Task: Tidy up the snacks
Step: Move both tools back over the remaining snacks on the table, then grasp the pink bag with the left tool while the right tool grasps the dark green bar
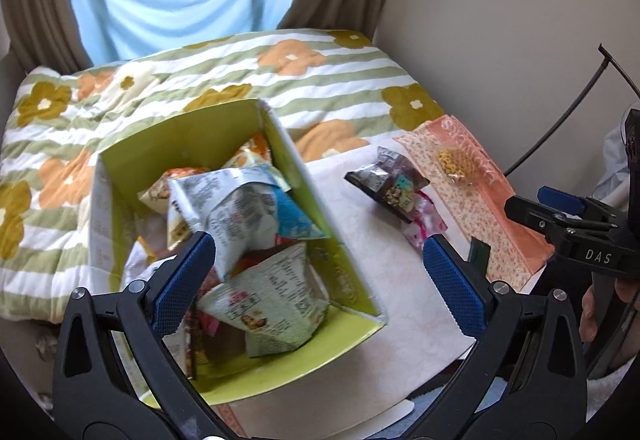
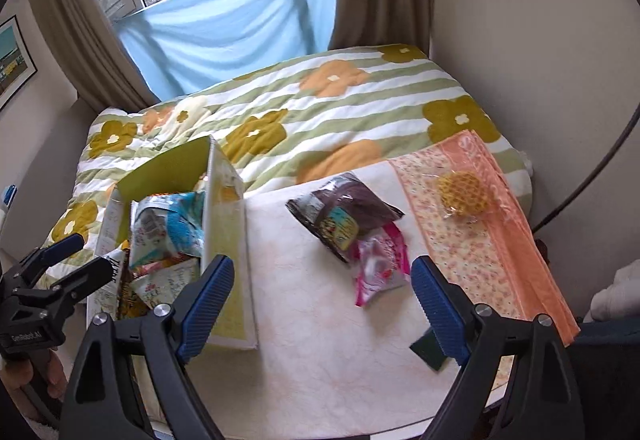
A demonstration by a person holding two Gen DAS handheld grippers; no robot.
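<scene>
Snacks lay in two groups around the fingers. The left gripper (image 1: 320, 272) stood wide open with nothing held, its left blue finger (image 1: 184, 280) over the packets heaped in the green box (image 1: 344, 268) and its right finger past the box's near wall, above bare white board (image 1: 384, 280). The right gripper (image 2: 320, 304) was also spread wide and empty over the same board; a dark green block (image 2: 426, 352) lay just inside its right finger. Just beyond those fingers lay a pink packet (image 2: 380, 272) touching a dark brown packet (image 2: 344, 215), print too blurred to read. Farther right, a wrapped yellow waffle (image 2: 464, 191) rested on an orange patterned cloth (image 2: 500, 260). "DAS" showed on the right gripper's body in the left view. The board's near edge was open, with a flowered bed quilt (image 2: 340, 119) behind.
</scene>
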